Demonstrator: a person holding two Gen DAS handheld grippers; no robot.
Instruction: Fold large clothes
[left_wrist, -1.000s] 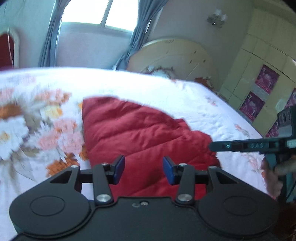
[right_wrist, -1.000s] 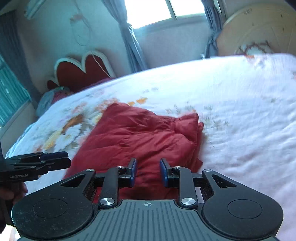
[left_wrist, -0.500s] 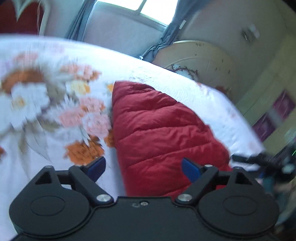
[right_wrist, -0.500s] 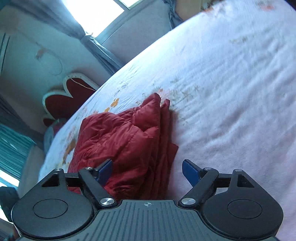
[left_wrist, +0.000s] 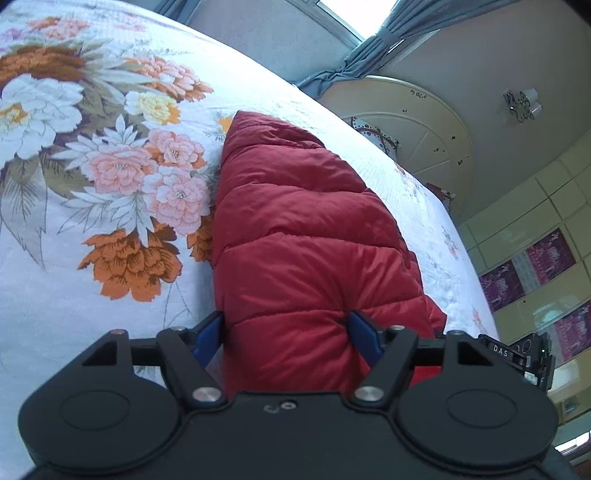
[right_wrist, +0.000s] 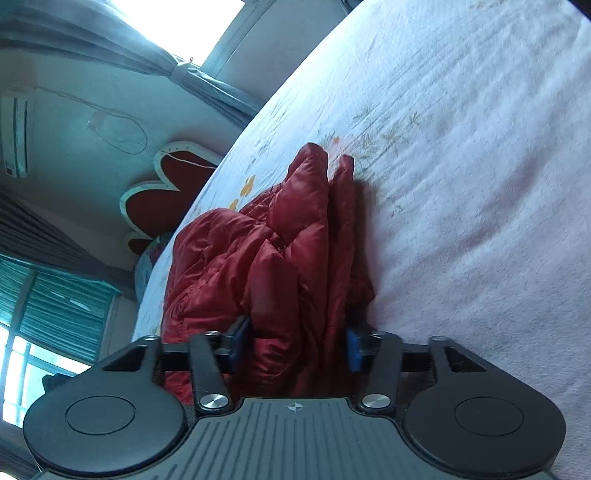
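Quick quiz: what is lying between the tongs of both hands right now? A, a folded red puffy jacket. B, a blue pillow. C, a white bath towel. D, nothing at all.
A: the red jacket fills the gap between the left tongs and the right tongs, lying on the flowered bedspread.

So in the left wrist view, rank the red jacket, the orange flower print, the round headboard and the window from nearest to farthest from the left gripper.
1. Red jacket, between the left gripper pads.
2. Orange flower print, on the bedspread, left of the jacket.
3. Round headboard, past the bed's far edge.
4. Window, top, behind the curtain.
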